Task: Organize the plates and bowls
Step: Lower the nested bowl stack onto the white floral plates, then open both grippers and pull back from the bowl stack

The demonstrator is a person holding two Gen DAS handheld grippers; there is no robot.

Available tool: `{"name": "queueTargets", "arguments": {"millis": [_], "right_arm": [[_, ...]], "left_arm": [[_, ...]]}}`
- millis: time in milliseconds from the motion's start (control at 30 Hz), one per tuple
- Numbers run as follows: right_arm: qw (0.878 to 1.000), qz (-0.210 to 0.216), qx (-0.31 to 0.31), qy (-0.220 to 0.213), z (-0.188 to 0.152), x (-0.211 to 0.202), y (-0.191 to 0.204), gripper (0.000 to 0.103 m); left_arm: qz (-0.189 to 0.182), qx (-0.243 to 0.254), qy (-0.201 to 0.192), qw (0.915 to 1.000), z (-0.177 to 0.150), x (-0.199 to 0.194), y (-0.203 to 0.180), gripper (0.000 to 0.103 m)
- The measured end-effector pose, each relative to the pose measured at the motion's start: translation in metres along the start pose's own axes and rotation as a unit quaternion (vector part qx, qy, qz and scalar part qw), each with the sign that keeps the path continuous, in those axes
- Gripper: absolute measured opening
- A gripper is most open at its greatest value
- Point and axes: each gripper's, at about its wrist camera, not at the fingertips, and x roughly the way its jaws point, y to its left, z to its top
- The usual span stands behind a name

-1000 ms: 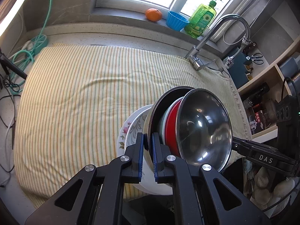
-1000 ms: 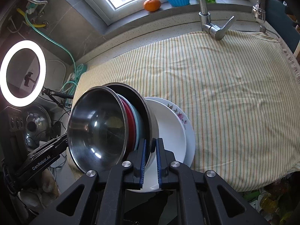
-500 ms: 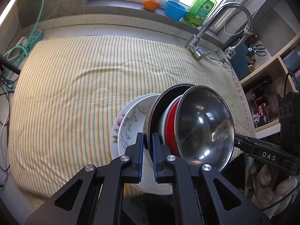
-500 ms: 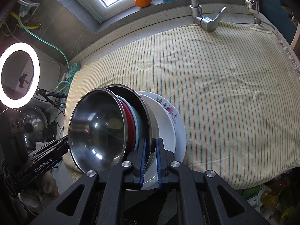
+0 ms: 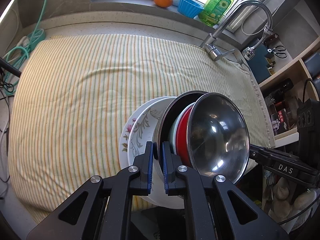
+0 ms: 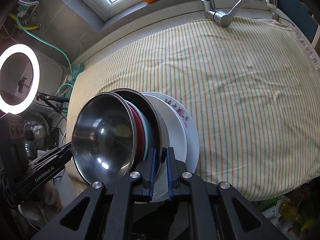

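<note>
A nested stack stands over the front edge of the striped cloth (image 5: 80, 80). A wide dark steel bowl (image 5: 180, 100) holds a pale teal bowl (image 5: 173, 128), a red bowl (image 5: 183, 132) and a shiny steel bowl (image 5: 218, 134). Under them lie two white plates (image 5: 140, 124), one with flowers. My left gripper (image 5: 158, 147) is shut on the wide bowl's rim. From the opposite side my right gripper (image 6: 161, 152) is shut on that same rim (image 6: 158, 116). I cannot tell whether the plates (image 6: 180, 120) rest on the cloth.
A tap (image 5: 218, 50) rises at the cloth's far right corner. An orange (image 5: 163, 0), a blue cup (image 5: 190, 7) and a green soap bottle (image 5: 218, 6) line the window sill. Shelves (image 5: 290, 80) stand to the right, with a ring light (image 6: 18, 78) and green hose (image 5: 22, 48) to the left.
</note>
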Motion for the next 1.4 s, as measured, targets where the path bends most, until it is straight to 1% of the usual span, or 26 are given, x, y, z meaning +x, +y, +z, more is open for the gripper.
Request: {"name": "queueTargets", "arguments": {"millis": [433, 700, 800, 967, 1100, 1200, 1333, 1400], "right_arm": [[1.0, 0.001, -0.001, 0.004, 0.001, 0.003, 0.0, 0.01], [1.0, 0.002, -0.005, 0.003, 0.001, 0.002, 0.0, 0.01], [1.0, -0.001, -0.009, 0.0, -0.002, 0.0, 0.002, 0.011], [1.0, -0.008, -0.013, -0.013, -0.004, -0.007, 0.005, 0.011], [1.0, -0.006, -0.011, -0.02, -0.005, -0.014, 0.002, 0.011], [1.0, -0.007, -0.01, -0.026, -0.006, -0.018, 0.0, 0.011], [0.999, -0.025, -0.016, -0.043, -0.011, -0.025, 0.001, 0.011], [0.998, -0.027, -0.016, -0.048, -0.014, -0.028, 0.0, 0.012]], "left_arm": [[-0.002, 0.001, 0.001, 1.0, 0.0, 0.0, 0.0, 0.008], [0.002, 0.011, -0.001, 0.9999, 0.0, -0.001, -0.001, 0.008], [0.008, 0.017, -0.009, 0.9998, -0.001, -0.005, -0.003, 0.008], [0.013, 0.022, -0.018, 0.9995, 0.001, -0.01, -0.003, 0.009], [0.015, 0.02, -0.02, 0.9995, 0.001, -0.012, 0.001, 0.015], [0.015, 0.02, -0.022, 0.9995, 0.001, -0.014, 0.002, 0.016], [0.028, 0.022, -0.033, 0.9988, 0.001, -0.019, 0.003, 0.016], [0.029, 0.02, -0.037, 0.9987, 0.001, -0.022, 0.005, 0.016]]}}
